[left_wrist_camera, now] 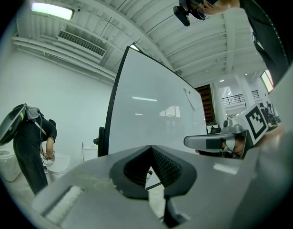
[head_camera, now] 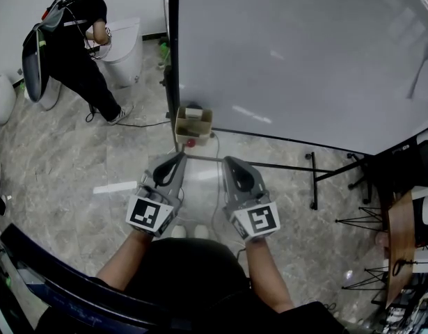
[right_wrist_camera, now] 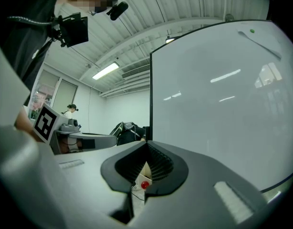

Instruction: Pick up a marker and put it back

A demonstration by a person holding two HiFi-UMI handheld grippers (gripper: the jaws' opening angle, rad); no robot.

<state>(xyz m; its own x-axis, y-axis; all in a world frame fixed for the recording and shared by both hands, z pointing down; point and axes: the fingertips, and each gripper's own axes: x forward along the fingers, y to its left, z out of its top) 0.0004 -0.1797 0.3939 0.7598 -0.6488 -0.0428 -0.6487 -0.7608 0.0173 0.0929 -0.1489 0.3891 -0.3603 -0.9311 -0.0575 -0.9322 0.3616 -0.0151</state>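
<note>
A small cardboard box (head_camera: 193, 125) hangs at the lower left corner of the whiteboard (head_camera: 304, 54), with a red knob (head_camera: 191, 142) below it. I cannot make out a marker in it. My left gripper (head_camera: 179, 157) and right gripper (head_camera: 229, 161) are held side by side just short of the box, both pointing at it. Both are shut with nothing between the jaws. In the left gripper view the left gripper (left_wrist_camera: 150, 148) faces the whiteboard (left_wrist_camera: 151, 118). Seen from the right gripper (right_wrist_camera: 146, 145), the box (right_wrist_camera: 144, 171) and red knob (right_wrist_camera: 145, 185) show under the closed tips.
A person (head_camera: 71, 44) bends over a white unit (head_camera: 123, 51) at the back left. The whiteboard's black stand legs (head_camera: 314, 179) and a cable (head_camera: 140, 124) lie on the marble floor. A wooden table (head_camera: 401, 239) and chair legs stand at the right.
</note>
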